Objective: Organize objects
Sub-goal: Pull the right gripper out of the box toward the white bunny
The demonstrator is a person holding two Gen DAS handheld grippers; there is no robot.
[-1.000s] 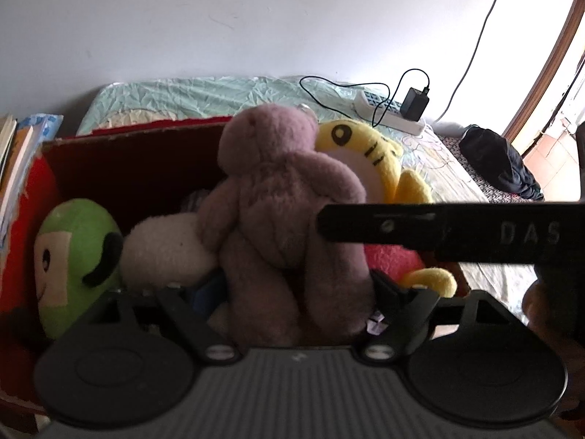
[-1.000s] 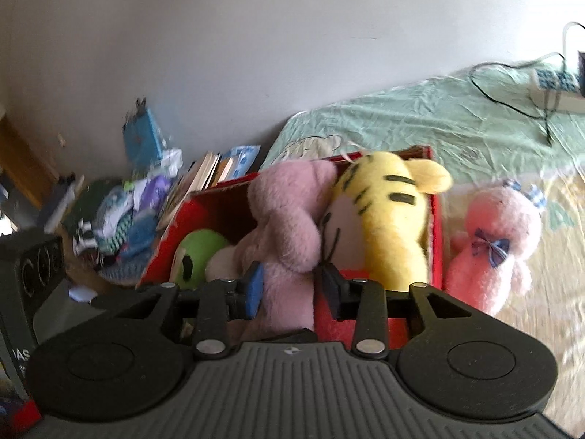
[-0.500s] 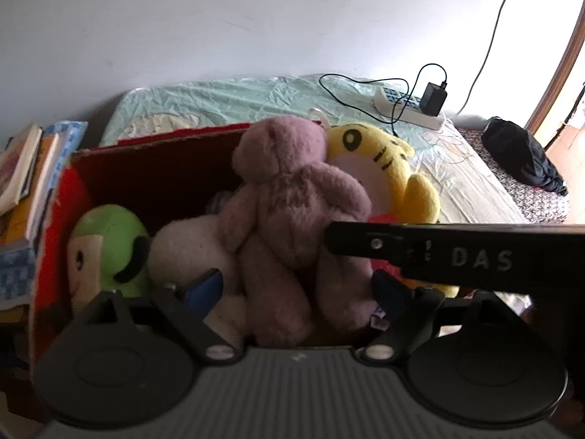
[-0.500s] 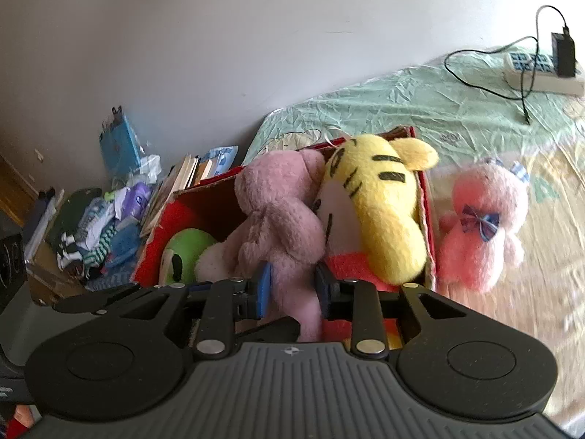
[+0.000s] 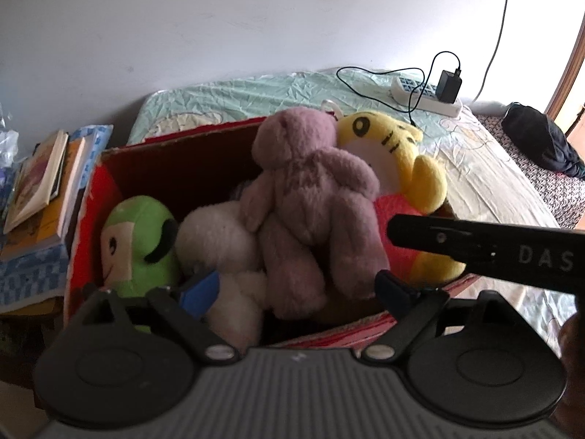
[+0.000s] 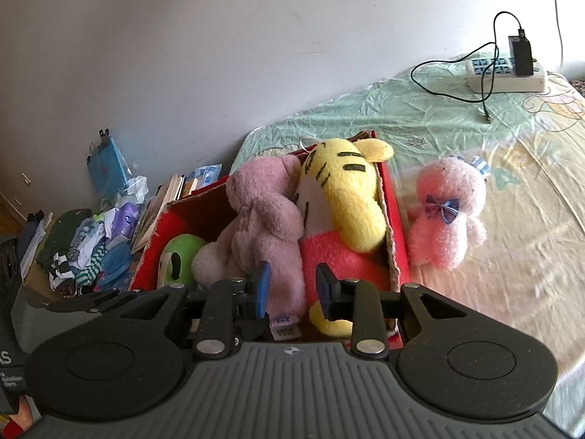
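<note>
Tongs on both sides are hanging released and empty over the near rim of the red cardboard box (image 5: 91, 197): left tongs (image 5: 296, 292) spread wide, right tongs (image 6: 292, 289) gaping more narrowly. Inside the box, a mauve teddy bear (image 5: 310, 205) is leaning against a yellow tiger plush (image 6: 347, 197), with a white plush (image 5: 215, 241) and a green plush (image 5: 139, 241) sitting lower on the left. Just beside the box, a pink plush (image 6: 446, 216) is lying on the bed (image 6: 512, 168). Farther back, a power strip (image 6: 504, 73) is resting near the wall.
</note>
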